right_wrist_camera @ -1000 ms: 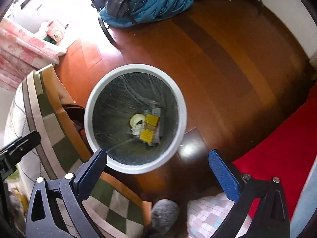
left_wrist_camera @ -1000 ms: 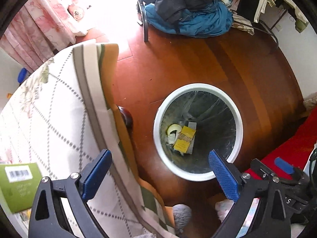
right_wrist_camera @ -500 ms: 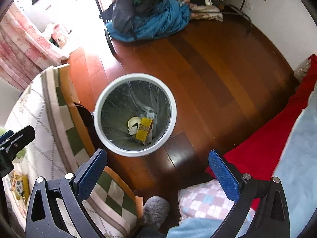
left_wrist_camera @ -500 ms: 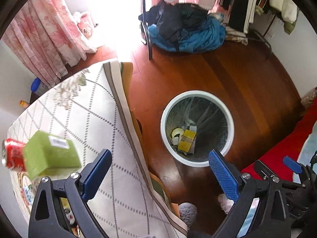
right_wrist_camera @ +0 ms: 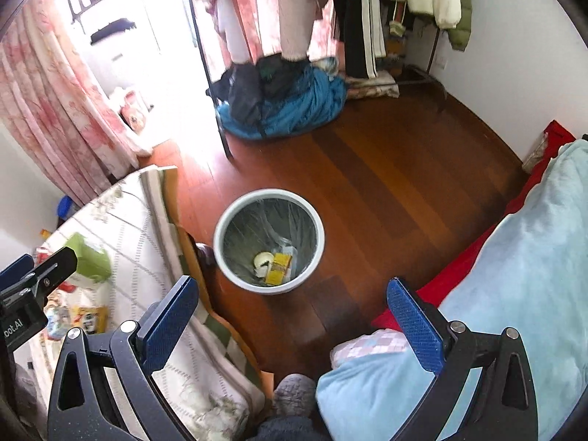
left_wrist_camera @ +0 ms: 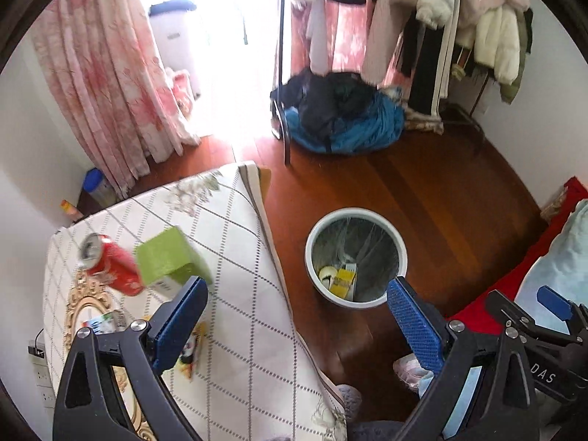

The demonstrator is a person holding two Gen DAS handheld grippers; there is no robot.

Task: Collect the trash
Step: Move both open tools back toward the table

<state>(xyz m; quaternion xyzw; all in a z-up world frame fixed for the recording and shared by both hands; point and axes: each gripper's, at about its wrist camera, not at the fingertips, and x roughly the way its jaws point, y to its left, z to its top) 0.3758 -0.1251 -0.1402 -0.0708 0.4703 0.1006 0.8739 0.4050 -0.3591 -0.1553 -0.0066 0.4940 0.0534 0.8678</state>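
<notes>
A white trash bin (left_wrist_camera: 355, 256) (right_wrist_camera: 269, 245) stands on the wooden floor beside the table, with a yellow packet (left_wrist_camera: 342, 282) (right_wrist_camera: 278, 273) and other scraps at its bottom. On the table lie a green box (left_wrist_camera: 167, 257) (right_wrist_camera: 88, 259), a red soda can (left_wrist_camera: 110, 262) on its side, and small wrappers (right_wrist_camera: 86, 318). My left gripper (left_wrist_camera: 297, 312) hangs open high above the table edge and the bin, holding nothing. My right gripper (right_wrist_camera: 292, 316) is open too, empty, above the floor just in front of the bin.
The table carries a white checked cloth (left_wrist_camera: 235, 294). A pile of blue and dark clothes (left_wrist_camera: 341, 117) lies under a clothes rack at the back. A red and light-blue bed (right_wrist_camera: 514, 275) is at the right. Pink curtains (left_wrist_camera: 106, 84) hang at the left.
Both grippers have risen well away from the bin, which now looks much smaller. The green box, the red can and more of the room have come into view.
</notes>
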